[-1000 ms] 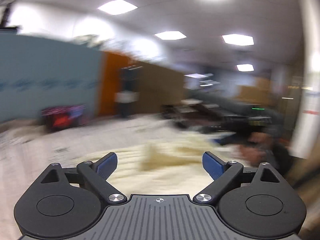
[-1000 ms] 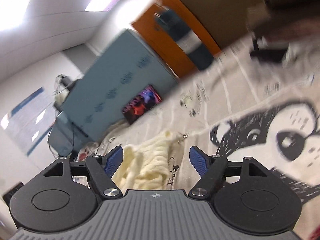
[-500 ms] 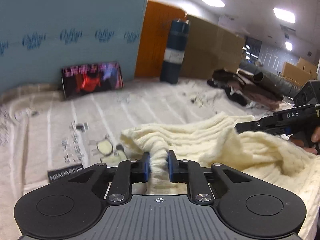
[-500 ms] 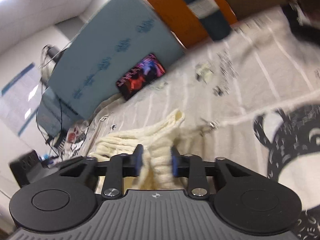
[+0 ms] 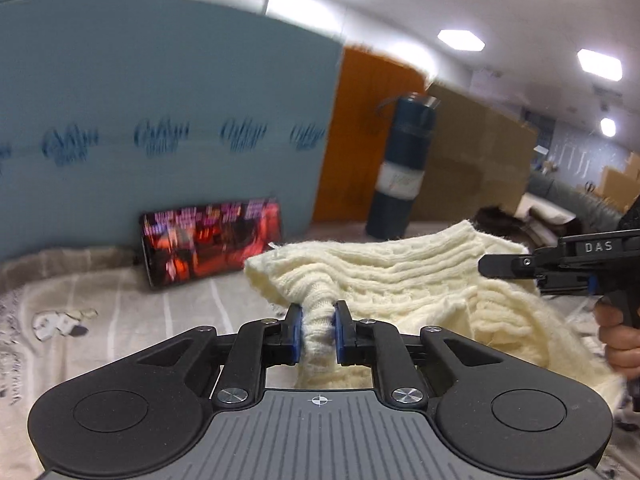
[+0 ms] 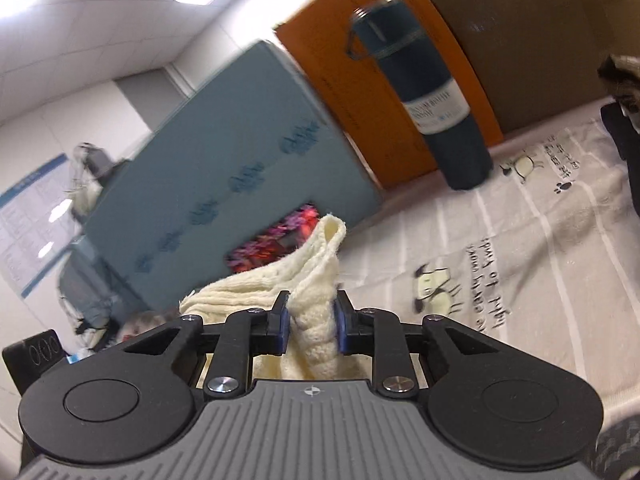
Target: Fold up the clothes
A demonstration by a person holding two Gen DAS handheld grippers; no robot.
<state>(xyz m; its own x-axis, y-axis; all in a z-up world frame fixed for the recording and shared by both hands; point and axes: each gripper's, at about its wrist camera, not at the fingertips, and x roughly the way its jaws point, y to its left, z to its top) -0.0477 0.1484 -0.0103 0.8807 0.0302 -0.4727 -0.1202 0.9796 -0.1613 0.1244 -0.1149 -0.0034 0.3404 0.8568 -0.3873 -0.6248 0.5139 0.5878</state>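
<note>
A cream cable-knit sweater (image 5: pixel 408 276) is lifted off the printed bed cover (image 5: pixel 120 320). My left gripper (image 5: pixel 317 330) is shut on a bunched edge of it, knit pinched between the blue pads. In the left wrist view the right gripper (image 5: pixel 560 264) shows at the right edge, held by a hand (image 5: pixel 616 336), at the sweater's other side. In the right wrist view my right gripper (image 6: pixel 310 330) is shut on a thick fold of the same sweater (image 6: pixel 308 272), which rises in a peak ahead of the fingers.
A dark blue flask (image 6: pixel 424 92) stands at the back against an orange board (image 5: pixel 360 140). A phone with a lit red screen (image 5: pixel 212 244) leans on a blue foam panel (image 5: pixel 160 128). Dark clothes (image 6: pixel 624 128) lie at the far right of the cover.
One second ago both grippers were open above the sweater. Both then shut on it, and have since lifted it off the cover.
</note>
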